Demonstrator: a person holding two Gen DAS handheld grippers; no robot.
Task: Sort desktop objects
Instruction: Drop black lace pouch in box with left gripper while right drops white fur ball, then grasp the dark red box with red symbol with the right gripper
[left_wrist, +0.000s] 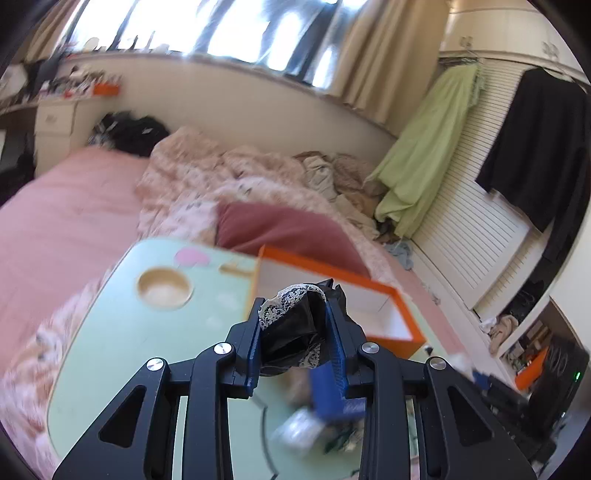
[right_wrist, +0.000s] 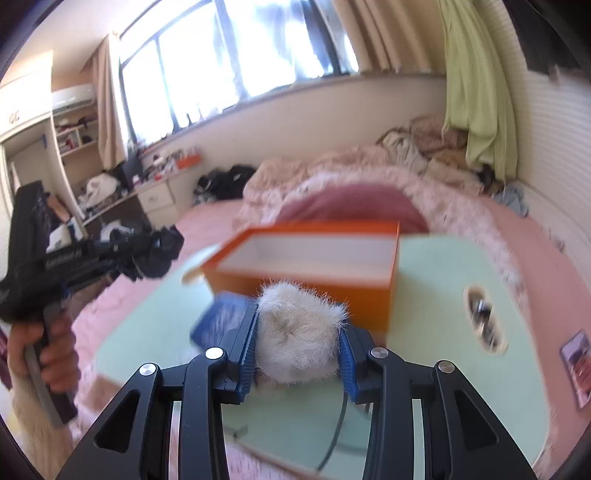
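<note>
My left gripper (left_wrist: 293, 325) is shut on a black fabric item with white lace trim (left_wrist: 291, 321) and holds it above the mint-green table (left_wrist: 122, 339), just before the open orange box (left_wrist: 332, 295). My right gripper (right_wrist: 299, 339) is shut on a white furry ball (right_wrist: 299, 332) above the same table (right_wrist: 436, 332), in front of the orange box (right_wrist: 306, 266), whose white inside shows nothing. The left gripper with its black bundle also shows in the right wrist view (right_wrist: 147, 254), to the left of the box and held by a hand.
A blue box (left_wrist: 332, 391) (right_wrist: 218, 317) and a blurred clear packet (left_wrist: 295, 432) lie on the table. The table has a round cup recess (left_wrist: 164, 290) and a slot (right_wrist: 484, 317). It stands on a pink bed with a maroon pillow (left_wrist: 288, 229) and rumpled quilts.
</note>
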